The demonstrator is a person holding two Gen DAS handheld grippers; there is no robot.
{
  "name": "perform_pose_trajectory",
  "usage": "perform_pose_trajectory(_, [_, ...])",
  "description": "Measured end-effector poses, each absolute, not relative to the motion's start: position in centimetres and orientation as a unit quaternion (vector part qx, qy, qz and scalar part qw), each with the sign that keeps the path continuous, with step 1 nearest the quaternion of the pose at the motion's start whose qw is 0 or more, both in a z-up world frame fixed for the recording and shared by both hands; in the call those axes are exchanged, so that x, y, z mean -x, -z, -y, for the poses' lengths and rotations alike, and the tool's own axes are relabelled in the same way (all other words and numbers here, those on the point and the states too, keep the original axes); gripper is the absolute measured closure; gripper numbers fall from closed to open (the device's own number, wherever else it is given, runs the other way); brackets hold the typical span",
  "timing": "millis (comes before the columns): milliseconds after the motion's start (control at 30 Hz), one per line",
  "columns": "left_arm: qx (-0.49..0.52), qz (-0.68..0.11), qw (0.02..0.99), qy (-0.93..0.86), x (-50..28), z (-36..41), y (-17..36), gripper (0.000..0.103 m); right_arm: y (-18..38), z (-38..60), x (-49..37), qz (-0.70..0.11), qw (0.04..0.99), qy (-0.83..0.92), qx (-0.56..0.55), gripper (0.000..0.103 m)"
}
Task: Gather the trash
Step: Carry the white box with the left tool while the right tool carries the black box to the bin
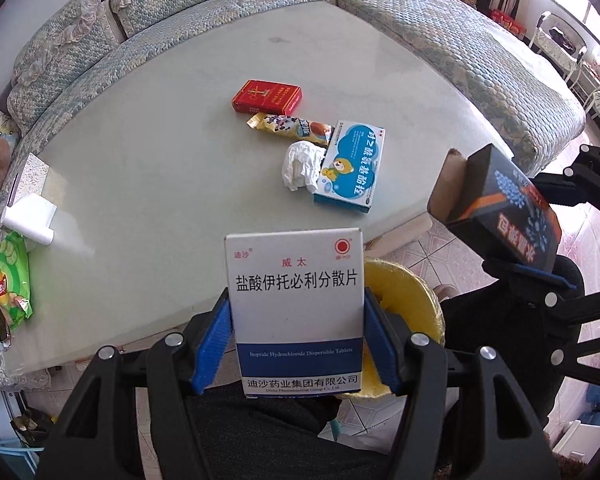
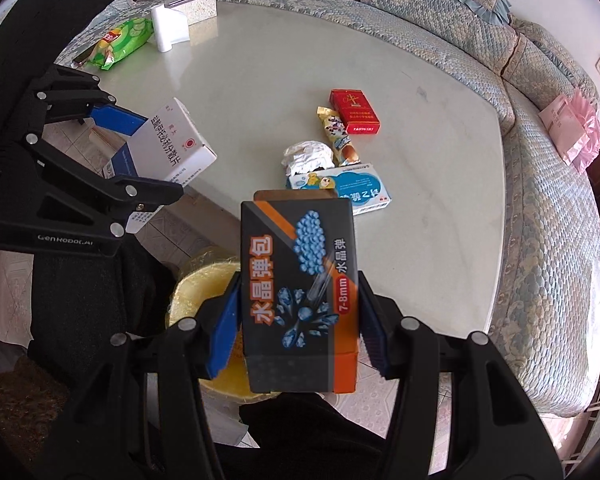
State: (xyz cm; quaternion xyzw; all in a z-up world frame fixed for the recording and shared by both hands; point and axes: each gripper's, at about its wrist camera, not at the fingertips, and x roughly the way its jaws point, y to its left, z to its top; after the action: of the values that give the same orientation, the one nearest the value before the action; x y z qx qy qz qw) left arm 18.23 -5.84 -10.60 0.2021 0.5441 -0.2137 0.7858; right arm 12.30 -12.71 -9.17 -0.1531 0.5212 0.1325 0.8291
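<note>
- Trash lies partly in our grip and partly on the pale round tabletop (image 1: 148,168): a white-and-blue cardboard medicine box (image 1: 296,312) stands upright between the blue pads of our left gripper (image 1: 298,344), which is clamped on its two side faces at a middling width.
- Our right gripper (image 2: 298,328) is closed, somewhat narrower, on a black-and-orange cardboard box printed with blue beads (image 2: 300,300); its brown top flap stands open at the far end.
- Below both grippers, off the table's near edge, we see a yellow round bin (image 2: 204,288) (mostly hidden behind the boxes).
- Ahead of both grippers, well apart from them on the table, sits a cluster: a flat red cigarette pack (image 1: 267,97) farthest away, a yellow printed snack wrapper (image 1: 290,128) just in front of it, a crumpled white tissue (image 1: 302,164), and a light-blue cartoon-bear medicine box (image 1: 350,168) touching the tissue.
- Far to the left of our left gripper, near the table's rim, lie a green crisp bag (image 1: 12,280) and a white plastic roll (image 1: 30,216).
- A blue-patterned quilted sofa (image 1: 460,48) curves around the far side of the table.
</note>
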Motion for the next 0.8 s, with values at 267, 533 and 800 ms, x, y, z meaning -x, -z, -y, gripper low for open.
perform_pose_trajectory(267, [-0.194, -0.578, 0.758, 0.233, -15.8, 6.1, 16.5, 0.043, 14.0, 12.3, -10.3, -0.547, 0.814, -0.133, 0.142, 0.05])
perform_pose_trajectory(533, [-0.182, -0.598, 0.742, 0.241, -15.5, 6.2, 21.5, 0.043, 19.0, 13.0, -10.3, -0.575, 0.798, -0.132, 0.125, 0.05])
perform_pose_trajectory(800, [-0.18, -0.632, 0.711, 0.251, -15.4, 6.5, 27.4, 0.043, 24.0, 13.0, -11.0, -0.603, 0.778, -0.129, 0.119, 0.05])
